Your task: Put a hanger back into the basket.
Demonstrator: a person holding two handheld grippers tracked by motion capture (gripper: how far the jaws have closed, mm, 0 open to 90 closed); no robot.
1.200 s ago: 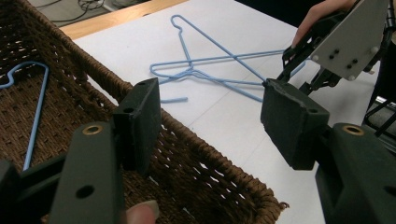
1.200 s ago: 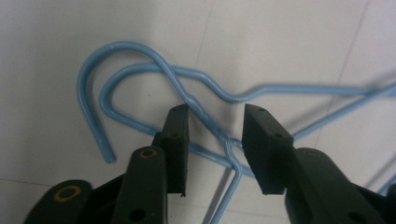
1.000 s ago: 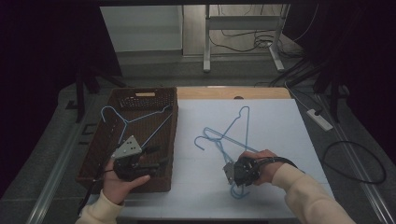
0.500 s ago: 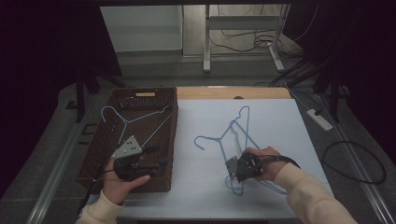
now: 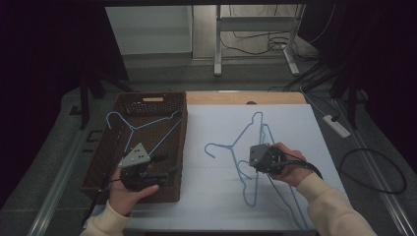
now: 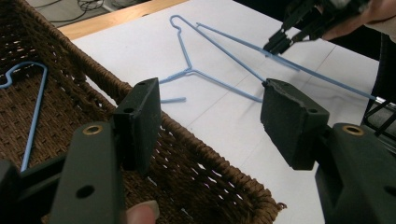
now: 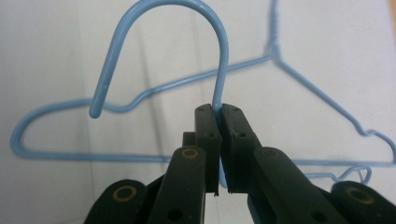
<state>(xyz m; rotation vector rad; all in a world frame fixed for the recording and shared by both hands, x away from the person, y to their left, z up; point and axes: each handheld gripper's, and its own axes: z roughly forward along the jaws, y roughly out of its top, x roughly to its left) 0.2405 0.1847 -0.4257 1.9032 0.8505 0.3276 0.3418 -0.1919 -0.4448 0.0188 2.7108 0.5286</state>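
My right gripper [image 7: 218, 108] is shut on the stem of a blue wire hanger's [image 7: 225, 56] hook, which arches out past the jaws. In the high view this right gripper [image 5: 258, 160] is raised over the white table, the held hanger [image 5: 246, 189] trailing toward the person. A second blue hanger [image 5: 219, 145] [image 7: 322, 95] lies flat on the table beside it. A third blue hanger [image 5: 133, 125] [image 6: 35, 116] rests in the brown wicker basket [image 5: 147, 101]. My left gripper [image 5: 167, 164] [image 6: 210, 100] stands open over the basket's near right corner, nothing between its pads.
The basket sits left of the white table top [image 5: 216, 211]. A wooden strip [image 5: 275, 98] runs along the table's far edge. On the floor to the right lie a power strip [image 5: 337, 125] and looped cables [image 5: 373, 172].
The right hand has lifted and shifted slightly up and right in the high view, taking the gripped hanger's hook off the table. The left gripper has stayed put.
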